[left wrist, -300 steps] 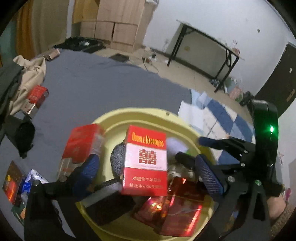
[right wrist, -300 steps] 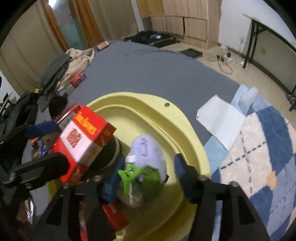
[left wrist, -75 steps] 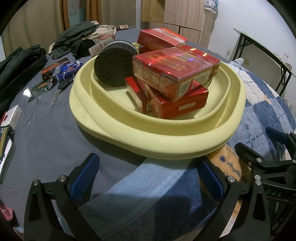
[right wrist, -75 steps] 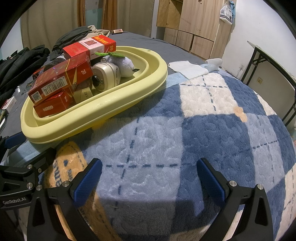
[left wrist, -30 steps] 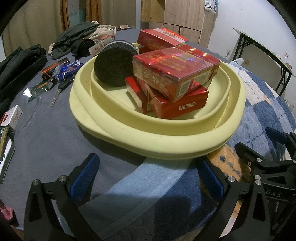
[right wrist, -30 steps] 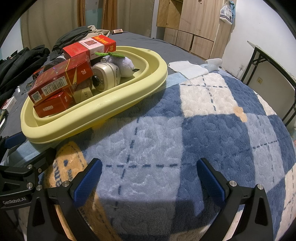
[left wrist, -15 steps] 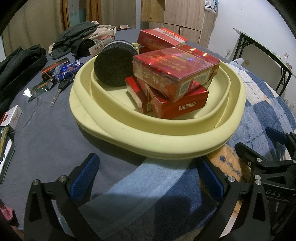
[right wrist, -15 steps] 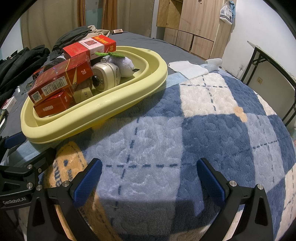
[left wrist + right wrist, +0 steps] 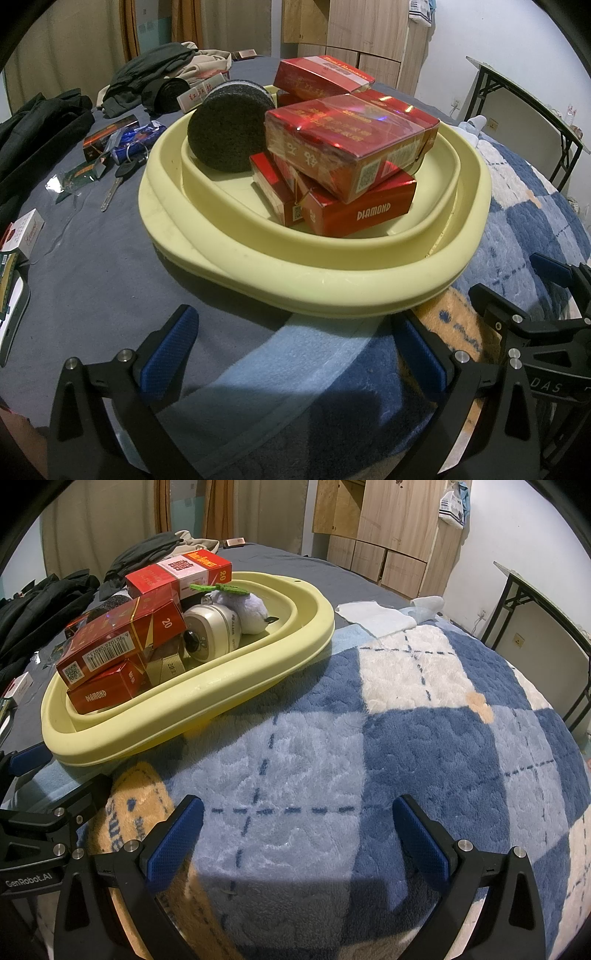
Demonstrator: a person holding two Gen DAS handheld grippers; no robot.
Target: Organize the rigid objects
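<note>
Low down, left gripper (image 9: pixel 295 354) spread wide and empty over the blanket (image 9: pixel 295 387), right gripper (image 9: pixel 297 834) likewise released on blue plaid, yellow basin (image 9: pixel 332 284) at twelve o'clock holding stacked red cigarette packs (image 9: pixel 347 147), dark round sponge, perhaps (image 9: pixel 229 136), at eleven o'clock.

Blue and white checked fleece blanket (image 9: pixel 424 738) over grey bedsheet (image 9: pixel 92 266); dark clothes (image 9: pixel 155 74) heaped behind, wooden wardrobe (image 9: pixel 391 528) and black-legged folding table (image 9: pixel 546 602) beyond.
</note>
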